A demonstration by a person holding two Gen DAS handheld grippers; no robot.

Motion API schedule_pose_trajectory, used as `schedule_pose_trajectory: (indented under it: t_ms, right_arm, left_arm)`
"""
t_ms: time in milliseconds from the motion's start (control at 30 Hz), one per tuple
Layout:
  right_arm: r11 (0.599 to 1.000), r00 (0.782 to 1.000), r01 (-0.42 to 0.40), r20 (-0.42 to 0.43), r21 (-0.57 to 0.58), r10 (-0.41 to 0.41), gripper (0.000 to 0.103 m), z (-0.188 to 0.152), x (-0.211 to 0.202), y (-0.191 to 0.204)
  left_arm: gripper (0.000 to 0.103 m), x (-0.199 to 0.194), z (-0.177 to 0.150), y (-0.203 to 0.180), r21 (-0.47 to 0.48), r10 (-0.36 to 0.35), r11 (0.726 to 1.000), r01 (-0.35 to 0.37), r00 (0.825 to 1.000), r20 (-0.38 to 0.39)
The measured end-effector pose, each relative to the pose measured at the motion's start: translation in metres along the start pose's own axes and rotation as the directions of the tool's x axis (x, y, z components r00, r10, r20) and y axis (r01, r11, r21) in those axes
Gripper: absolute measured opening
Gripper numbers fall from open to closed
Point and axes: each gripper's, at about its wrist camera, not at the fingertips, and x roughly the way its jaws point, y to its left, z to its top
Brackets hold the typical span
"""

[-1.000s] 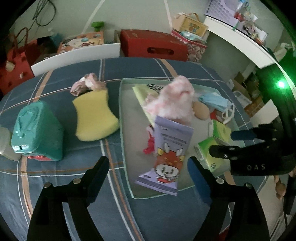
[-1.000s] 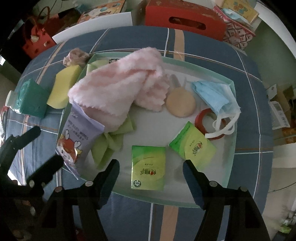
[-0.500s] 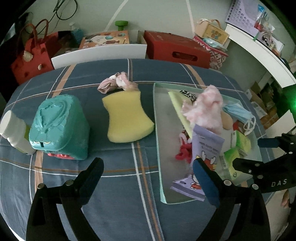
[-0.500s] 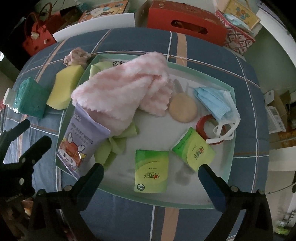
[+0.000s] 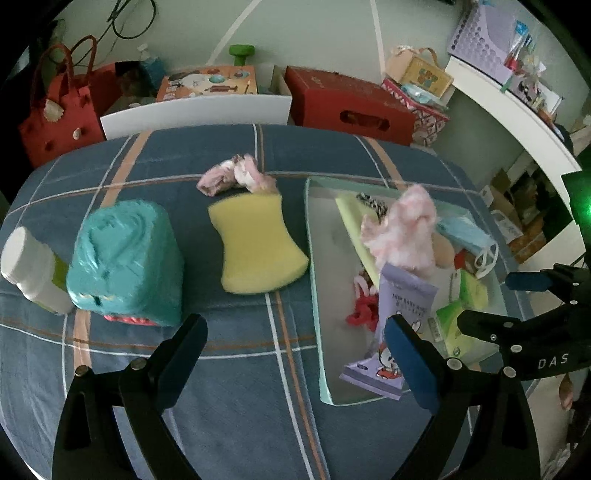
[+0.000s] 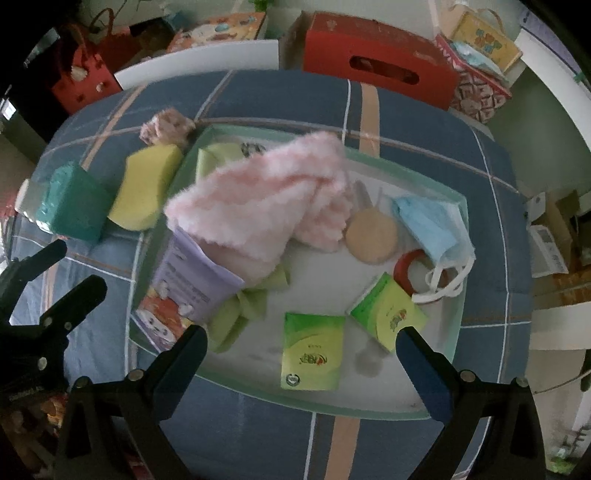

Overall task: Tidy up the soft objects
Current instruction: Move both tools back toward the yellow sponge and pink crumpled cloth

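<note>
Black tools [image 5: 295, 350] [image 6: 301, 354], both wide open, empty.

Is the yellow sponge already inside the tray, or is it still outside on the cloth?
Outside. The yellow sponge lies on the blue cloth, left of the tray rim, beside it.

Dim room: pale green wall [image 5: 303, 33] at back, table under a blue plaid cloth [image 5: 236, 369], white chair back [image 5: 195, 112] behind it, white shelf [image 5: 517, 110] curving along the right, red bag [image 5: 59, 110] far left, red box [image 5: 351, 101] and cartons on the floor.
</note>
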Motion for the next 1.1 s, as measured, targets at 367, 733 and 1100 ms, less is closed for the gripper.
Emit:
schedule_pose_trajectory:
  t_ms: [367, 733, 1100]
  right_arm:
    - [0.998, 0.993, -0.061, 0.096, -0.025, 0.063, 0.103, 0.041, -0.045, 0.022]
    - [0.987, 0.979, -0.161, 0.120, -0.022, 0.162, 0.103, 0.098, -0.044, 0.041]
    - [0.979, 0.978, -0.201, 0.048, -0.030, 0.202, 0.103, 0.150, 0.018, 0.075]
  left_arm:
    - [0.097, -0.031, 0.067, 0.028, 0.014, -0.010, 1.000, 0.010, 1.000, -0.028]
    - [0.097, 0.002, 0.115, 0.066, -0.075, 0.026, 0.996, -0.040, 0.983, -0.183]
    - [0.097, 0.043, 0.144, 0.126, -0.168, 0.100, 0.975, -0.149, 0.959, -0.267]
